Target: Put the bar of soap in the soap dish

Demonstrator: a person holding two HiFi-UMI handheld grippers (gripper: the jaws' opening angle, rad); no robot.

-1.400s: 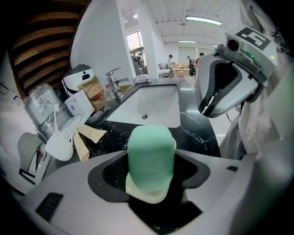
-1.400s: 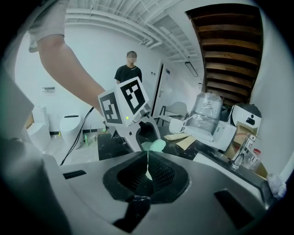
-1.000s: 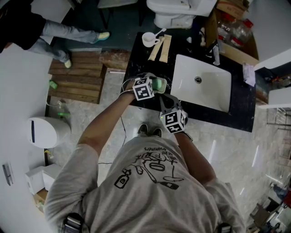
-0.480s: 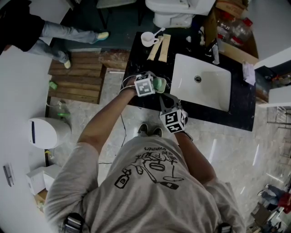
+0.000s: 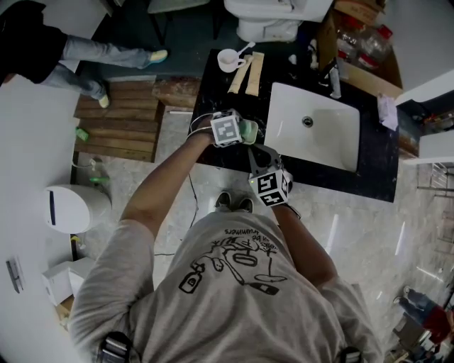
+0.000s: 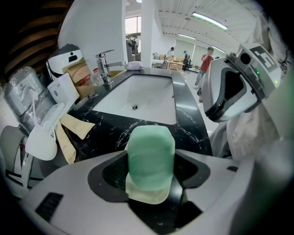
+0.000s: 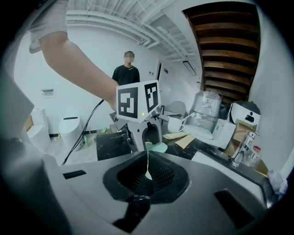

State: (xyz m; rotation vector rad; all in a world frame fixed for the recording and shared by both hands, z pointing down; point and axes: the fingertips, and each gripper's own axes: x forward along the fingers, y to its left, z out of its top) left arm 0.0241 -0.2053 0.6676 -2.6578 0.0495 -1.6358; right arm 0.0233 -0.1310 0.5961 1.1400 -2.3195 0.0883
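The left gripper [image 6: 150, 166] pinches the bar of soap [image 6: 150, 149], long axis pointing toward the sink [image 6: 151, 98], with the pale soap dish [image 6: 146, 195] directly beneath it. The right gripper [image 7: 147, 169], nearer the person than the sink, is clamped on what looks like the dish's thin rim.

Black marble table [image 5: 376, 177] carries a white sink [image 5: 333, 142]; toilet [image 5: 273, 21] beyond it, wooden steps [image 5: 117, 131] off left, pale glossy floor [image 5: 369, 241] below.
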